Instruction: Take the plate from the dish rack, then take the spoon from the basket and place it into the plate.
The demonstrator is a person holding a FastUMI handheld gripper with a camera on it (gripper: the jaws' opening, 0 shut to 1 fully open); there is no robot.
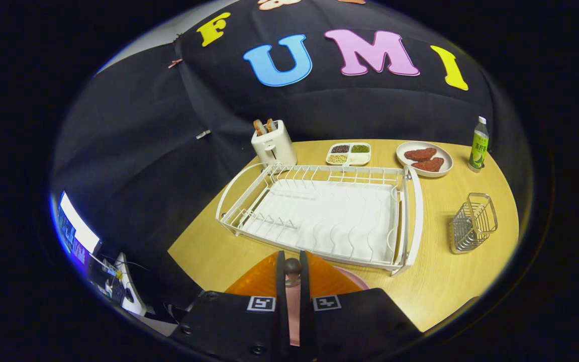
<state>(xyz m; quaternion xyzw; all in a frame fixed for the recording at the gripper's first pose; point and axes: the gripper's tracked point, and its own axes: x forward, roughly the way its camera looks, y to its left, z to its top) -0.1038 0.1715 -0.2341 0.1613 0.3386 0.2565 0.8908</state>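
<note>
Table (pixel 440 286): wooden, carries all items. Rack (pixel 319 216): white, empty, beyond the fingers. Plate (pixel 259 281): orange, on the table just under the gripper, before the rack. Toaster (pixel 274 146): white, behind the rack. Dish (pixel 424 159) with two red pieces, beside a four-part tray (pixel 349 154). Basket (pixel 473 223): wire, right of the rack. Bottle (pixel 479 145): upright, far right. Gripper (pixel 292 269): clenched on a spoon (pixel 292 296), held over the plate, dark knob end up.
</note>
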